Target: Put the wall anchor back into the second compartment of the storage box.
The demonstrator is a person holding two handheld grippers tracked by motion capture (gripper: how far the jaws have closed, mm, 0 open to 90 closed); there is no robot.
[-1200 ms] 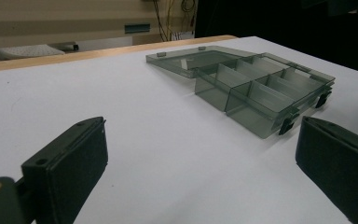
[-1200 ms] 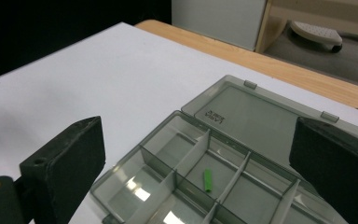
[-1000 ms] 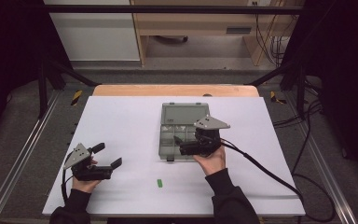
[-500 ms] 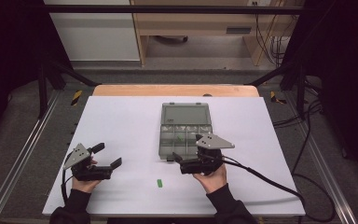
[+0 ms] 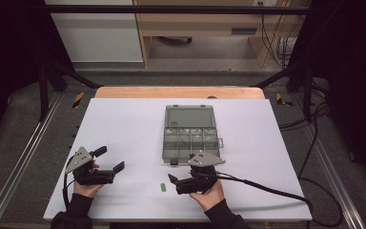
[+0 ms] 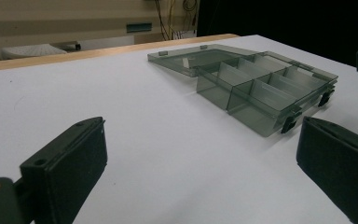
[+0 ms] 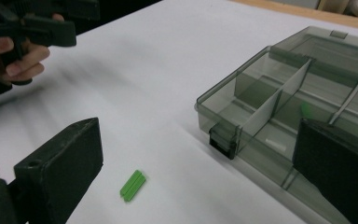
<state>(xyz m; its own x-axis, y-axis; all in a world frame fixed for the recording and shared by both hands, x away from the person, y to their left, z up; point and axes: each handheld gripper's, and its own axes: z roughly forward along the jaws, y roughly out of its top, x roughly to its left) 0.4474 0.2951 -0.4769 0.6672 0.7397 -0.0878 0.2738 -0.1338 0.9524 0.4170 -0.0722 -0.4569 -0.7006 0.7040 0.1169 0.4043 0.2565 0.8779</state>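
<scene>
Two pairs of black fingers stand spread apart, and none of them grips anything. The right gripper hangs low over the white surface with its fingers released, pointing toward the small green piece, which lies flat on the surface just beside the fingertips and does not touch them. From the right gripper view, the green piece lies between the two fingers, nearer the left one. The left gripper rests at the near left of the surface, well apart from the piece, its fingers equally released. An open grey compartment box sits just beyond the right gripper, its lid folded back flat. One compartment holds another green piece.
</scene>
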